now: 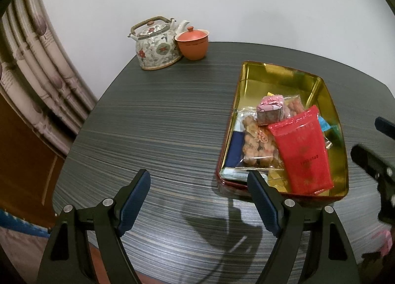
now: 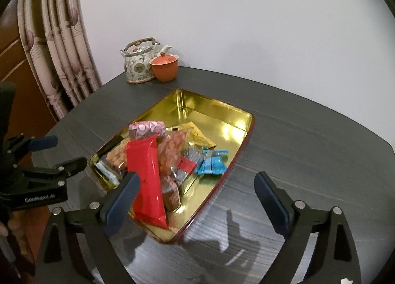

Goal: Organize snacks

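Both tools, left (image 1: 198, 200) and right (image 2: 197, 200), gaped empty, and the red packet (image 2: 147, 182) overhanging the gold tin (image 2: 232, 121) looked ready to slide out.

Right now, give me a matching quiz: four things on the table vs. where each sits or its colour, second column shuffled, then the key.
Things:
1. red packet
2. teapot
3. lidded cup
4. blue wrapper

Descriptions:
A. floral pattern, at the table's far edge by the wall
B. plain orange-brown, touching or nearly touching the teapot
C. long and glossy, lying on top of the snack pile in the gold tin
D. lying in the tin, on the side of the pile away from the curtain

Pairs: 1-C, 2-A, 3-B, 4-D
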The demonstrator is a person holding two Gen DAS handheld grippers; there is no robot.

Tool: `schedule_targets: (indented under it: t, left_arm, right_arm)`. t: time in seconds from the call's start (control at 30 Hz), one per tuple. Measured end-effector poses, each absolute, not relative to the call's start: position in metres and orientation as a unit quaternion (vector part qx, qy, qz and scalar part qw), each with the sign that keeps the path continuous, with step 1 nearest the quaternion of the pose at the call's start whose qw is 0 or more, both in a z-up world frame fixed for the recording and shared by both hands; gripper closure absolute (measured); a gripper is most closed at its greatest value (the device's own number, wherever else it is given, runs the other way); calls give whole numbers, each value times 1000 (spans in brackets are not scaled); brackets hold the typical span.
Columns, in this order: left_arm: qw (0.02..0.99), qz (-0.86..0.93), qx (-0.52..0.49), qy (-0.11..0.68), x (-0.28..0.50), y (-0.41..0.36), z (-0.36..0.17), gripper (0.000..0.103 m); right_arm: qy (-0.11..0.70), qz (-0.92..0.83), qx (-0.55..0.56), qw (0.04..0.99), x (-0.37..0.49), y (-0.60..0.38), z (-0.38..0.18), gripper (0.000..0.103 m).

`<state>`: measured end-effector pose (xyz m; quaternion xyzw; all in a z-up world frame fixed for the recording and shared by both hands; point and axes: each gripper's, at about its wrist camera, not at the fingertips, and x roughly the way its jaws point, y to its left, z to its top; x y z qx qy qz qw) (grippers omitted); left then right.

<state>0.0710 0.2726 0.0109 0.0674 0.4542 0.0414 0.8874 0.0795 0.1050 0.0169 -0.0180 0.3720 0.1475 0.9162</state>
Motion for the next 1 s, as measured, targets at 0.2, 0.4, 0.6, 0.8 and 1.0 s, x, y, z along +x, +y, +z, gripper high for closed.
schedule_targets:
  t: [0.2, 0.4, 0.6, 0.8, 1.0]
  left_arm:
    - [887, 40, 69, 454, 71, 272, 11, 22]
    - [887, 41, 69, 454, 71, 271, 10, 22]
    - [887, 36, 73, 455, 71, 270, 10, 22]
    - [886, 35, 75, 456, 71, 270, 10, 22]
    - [887, 36, 75, 454, 71, 270, 10, 22]
  right_arm:
    - [377, 144, -24, 915, 69, 110, 10, 7]
    - [384, 151, -31, 910, 66, 115, 4, 6]
    - [390, 154, -35, 907, 65, 118, 0, 6]
    - [391, 157, -41, 906, 63, 121, -2, 5]
    - [394, 157, -43, 904, 62, 122, -4, 5]
